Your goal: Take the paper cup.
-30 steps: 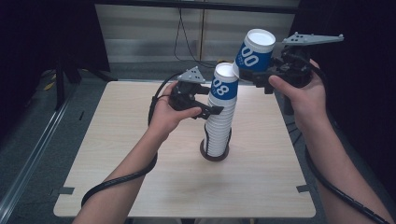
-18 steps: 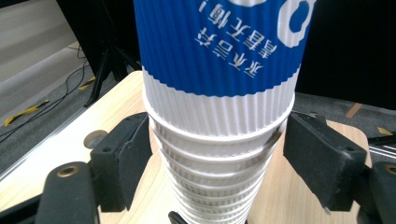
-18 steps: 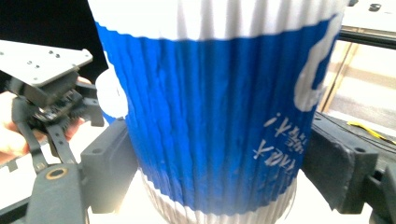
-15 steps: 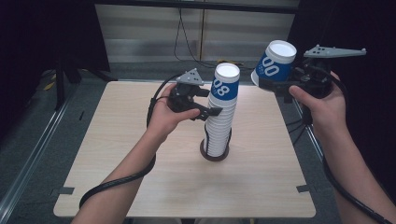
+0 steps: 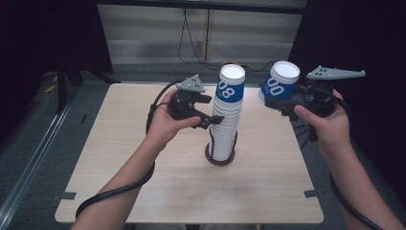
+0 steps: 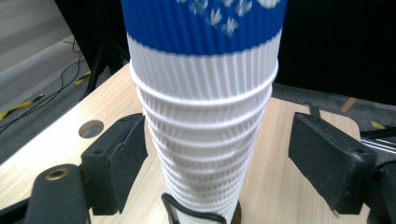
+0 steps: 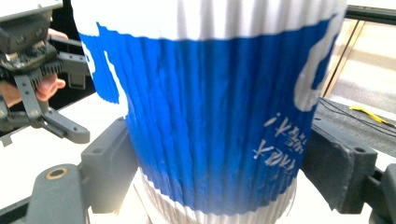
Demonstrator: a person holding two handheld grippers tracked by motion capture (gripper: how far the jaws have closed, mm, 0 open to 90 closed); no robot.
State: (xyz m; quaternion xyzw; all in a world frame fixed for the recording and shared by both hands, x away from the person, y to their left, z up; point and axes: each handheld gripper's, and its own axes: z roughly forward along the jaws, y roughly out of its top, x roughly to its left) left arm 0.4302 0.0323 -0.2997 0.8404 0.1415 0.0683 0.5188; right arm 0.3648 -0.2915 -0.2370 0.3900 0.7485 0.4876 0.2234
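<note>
While our right hand-held gripper (image 5: 283, 99) grips the cup (image 5: 279, 82) at two o'clock, our released left hand-held gripper (image 5: 216, 120), jaws just reopened, leaves the stack (image 5: 226, 120) at center counter (image 5: 119, 158) free to topple.

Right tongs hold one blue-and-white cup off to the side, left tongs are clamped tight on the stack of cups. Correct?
Not quite. The left tongs are not clamped: the left gripper view shows the right-hand pad standing clear of the stack of cups, and the jaws have just been opening around it. The rest holds: the right tongs hold the single cup off to the side.
</note>
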